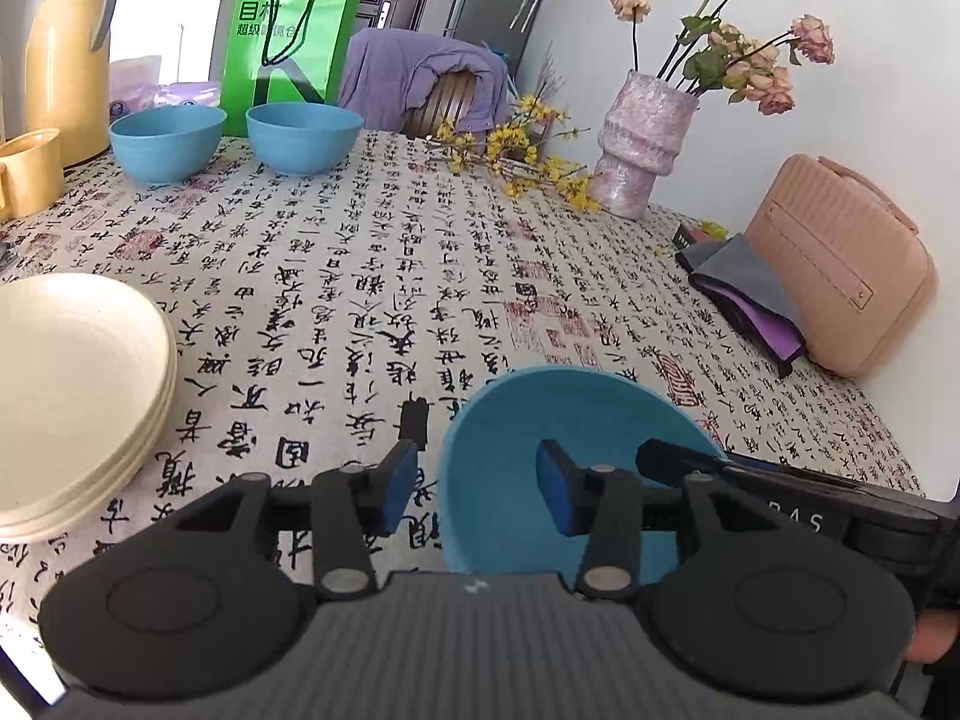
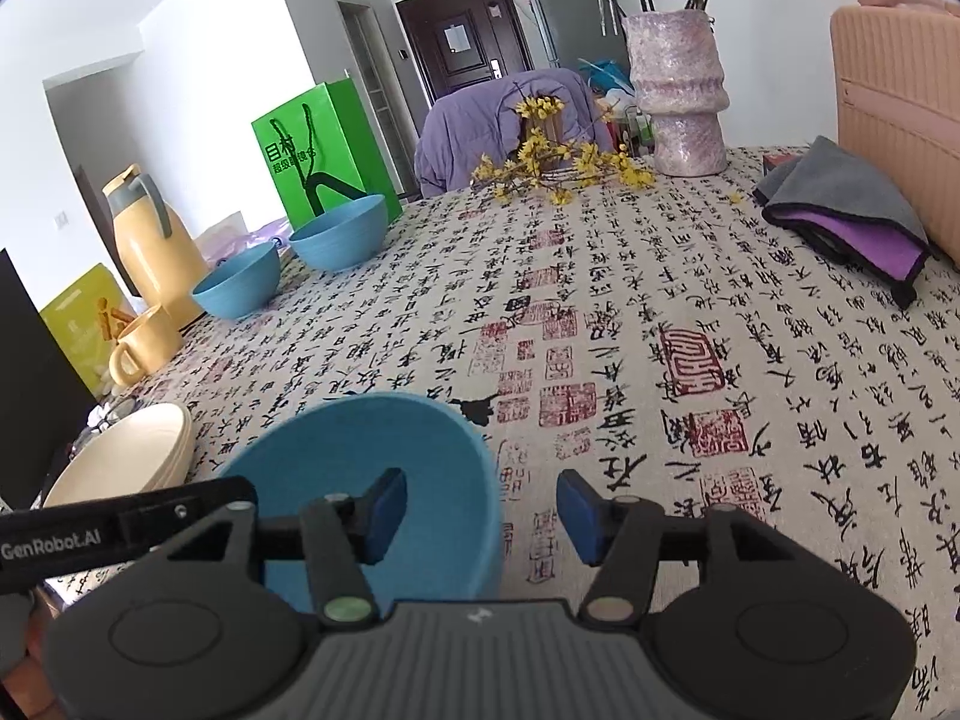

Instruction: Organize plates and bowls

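Left wrist view. My left claw (image 1: pixel 477 489) is spread wide, gripping nothing. Its right finger sits over the inside of the near blue bowl (image 1: pixel 516 468); its left finger hangs outside the rim, so the near wall lies between the jaws. I cannot tell whether a pad touches it. The bowl looks tilted toward me. The tip of the right claw (image 1: pixel 678 456) reaches in at the bowl's right edge. Cream plates (image 1: pixel 72 396) stand stacked at left, well apart from the bowl. Two more blue bowls (image 1: pixel 231 141) sit side by side at the far end of the tabletop (image 1: pixel 372 276), near a green bag (image 1: pixel 288 42) and a yellow thermos (image 1: pixel 66 54).

Right wrist view. My right claw (image 2: pixel 480 519) is also spread wide and empty. Its left finger is over the bowl's (image 2: pixel 372 456) interior, its right finger over bare cloth. The plate stack (image 2: pixel 126 456) shows at lower left; the far bowls (image 2: pixel 288 261) stand separate, not nested.

Progress, my judgement: plates look gathered already. Bowls remain: three of them, none stacked. This near one probably joins the far pair.
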A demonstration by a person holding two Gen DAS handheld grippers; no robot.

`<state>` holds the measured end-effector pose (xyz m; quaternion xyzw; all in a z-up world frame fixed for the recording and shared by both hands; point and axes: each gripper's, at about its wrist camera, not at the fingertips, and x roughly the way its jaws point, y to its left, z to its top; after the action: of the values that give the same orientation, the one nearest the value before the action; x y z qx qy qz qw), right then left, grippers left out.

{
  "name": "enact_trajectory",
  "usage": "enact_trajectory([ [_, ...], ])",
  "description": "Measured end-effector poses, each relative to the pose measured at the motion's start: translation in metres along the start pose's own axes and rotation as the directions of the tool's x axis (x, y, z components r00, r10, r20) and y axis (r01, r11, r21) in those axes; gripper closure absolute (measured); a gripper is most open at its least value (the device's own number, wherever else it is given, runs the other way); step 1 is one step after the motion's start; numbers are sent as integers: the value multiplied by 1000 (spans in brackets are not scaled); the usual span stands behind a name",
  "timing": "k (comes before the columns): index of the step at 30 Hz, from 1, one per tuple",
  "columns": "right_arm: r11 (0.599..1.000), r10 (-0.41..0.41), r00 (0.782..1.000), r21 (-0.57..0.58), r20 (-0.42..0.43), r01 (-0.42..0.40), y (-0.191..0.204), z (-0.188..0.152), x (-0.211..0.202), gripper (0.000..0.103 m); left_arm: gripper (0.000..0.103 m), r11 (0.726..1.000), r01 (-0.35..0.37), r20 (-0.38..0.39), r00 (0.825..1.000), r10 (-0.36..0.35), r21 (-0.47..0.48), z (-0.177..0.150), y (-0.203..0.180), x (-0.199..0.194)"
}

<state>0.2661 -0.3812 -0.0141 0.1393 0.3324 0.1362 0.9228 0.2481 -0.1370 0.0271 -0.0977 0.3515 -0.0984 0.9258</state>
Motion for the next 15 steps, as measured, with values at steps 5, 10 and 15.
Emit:
enact_trajectory([
  [5, 1000, -6, 1000, -8, 17, 6, 4, 2, -2, 43, 50, 1000, -4, 5, 1000, 4, -4, 1, 5, -2],
  [10, 1000, -5, 996, -19, 85, 6, 11, 9, -12, 23, 19, 999, -29, 48, 998, 30, -18, 5, 14, -11],
  [15, 999, 8, 992, -41, 127, -3, 28, 28, -16, 17, 5, 997, -69, 116, 991, 71, -20, 23, 36, -24],
])
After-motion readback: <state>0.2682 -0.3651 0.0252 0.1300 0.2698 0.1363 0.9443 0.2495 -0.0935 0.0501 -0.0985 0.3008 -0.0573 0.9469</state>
